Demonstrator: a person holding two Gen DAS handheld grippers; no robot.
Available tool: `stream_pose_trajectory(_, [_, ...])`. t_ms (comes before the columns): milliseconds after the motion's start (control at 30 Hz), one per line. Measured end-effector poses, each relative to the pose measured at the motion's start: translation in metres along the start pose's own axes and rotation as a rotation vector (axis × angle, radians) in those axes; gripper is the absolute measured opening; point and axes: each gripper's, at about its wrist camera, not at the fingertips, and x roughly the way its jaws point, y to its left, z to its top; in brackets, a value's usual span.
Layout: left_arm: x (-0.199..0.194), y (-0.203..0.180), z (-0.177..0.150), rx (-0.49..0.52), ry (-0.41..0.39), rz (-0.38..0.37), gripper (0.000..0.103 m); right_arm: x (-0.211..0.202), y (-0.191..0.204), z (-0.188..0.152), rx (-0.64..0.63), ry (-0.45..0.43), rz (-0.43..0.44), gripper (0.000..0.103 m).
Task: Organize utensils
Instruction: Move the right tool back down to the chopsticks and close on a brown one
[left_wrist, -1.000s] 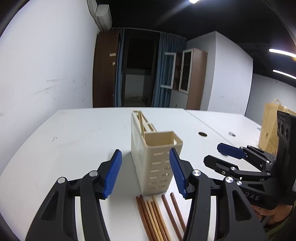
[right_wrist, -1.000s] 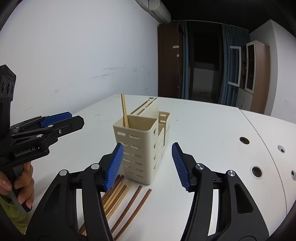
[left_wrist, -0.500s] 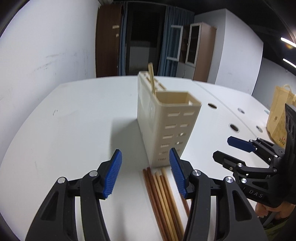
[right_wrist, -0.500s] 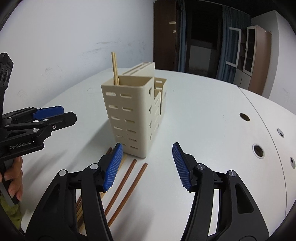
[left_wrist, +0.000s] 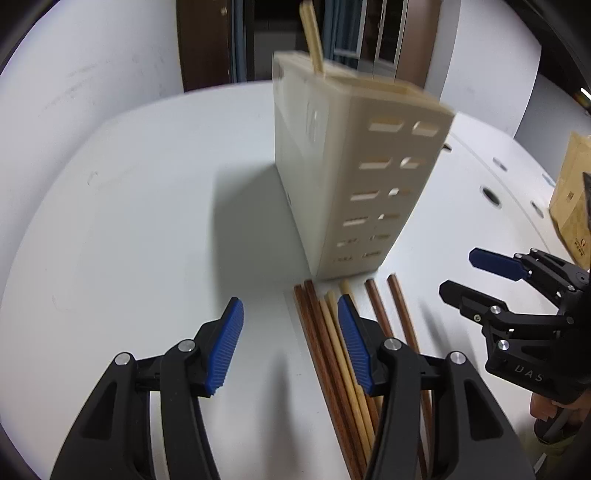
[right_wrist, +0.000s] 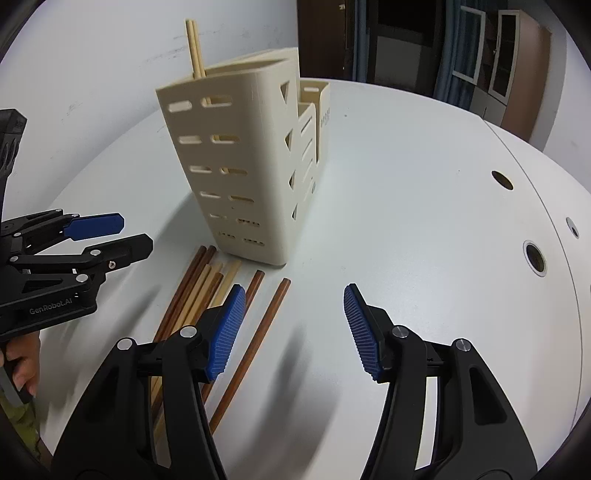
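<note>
Left tongs sit low centre of the left wrist view, blue pads apart, nothing between them; the right-hand pad overlaps the chopsticks, contact can't be told. Right tongs low centre of the right wrist view, also apart & empty, left pad over the chopstick bundle.

Cream utensil holder stands upright mid-frame on the white surface, slotted front wall facing the cams, w/ smaller compartments behind. Two pale chopsticks stick up out of its front compartment, upper left of the right wrist view.

Loose chopsticks lie flat just in front of the holder's base, approx. parallel: dark brown & light ones bunched together, two brown ones slightly apart to the right.

Paper bag at the right edge of the left wrist view. Round holes in the surface at right.
</note>
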Motion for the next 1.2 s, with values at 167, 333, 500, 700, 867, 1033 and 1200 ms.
stream_pose_trajectory(167, [0.021,0.003,0.008,-0.008,0.1,-0.013,0.053,0.02,-0.003,0.0,0.022,0.063,0.013,0.052])
stream_pose_trajectory(333, [0.036,0.001,0.011,0.009,0.143,0.007,0.053,0.036,-0.004,0.001,0.037,0.11,0.018,0.052])
stream_pose_trajectory(500, [0.049,0.002,0.009,0.016,0.172,0.026,0.053,0.05,-0.003,0.0,0.034,0.149,0.015,0.045])
stream_pose_trajectory(700, [0.066,0.0,0.008,0.029,0.213,0.037,0.052,0.06,-0.004,0.0,0.038,0.174,0.008,0.041])
stream_pose_trajectory(867, [0.067,-0.001,0.01,0.026,0.21,0.04,0.052,0.062,-0.003,0.001,0.033,0.176,0.011,0.036])
stream_pose_trajectory(1033, [0.066,-0.002,0.012,0.017,0.213,0.038,0.048,0.058,0.002,-0.001,0.029,0.176,0.013,0.033])
stream_pose_trajectory(1200, [0.069,0.001,0.011,0.017,0.224,0.043,0.048,0.057,0.004,-0.001,0.031,0.178,0.018,0.033])
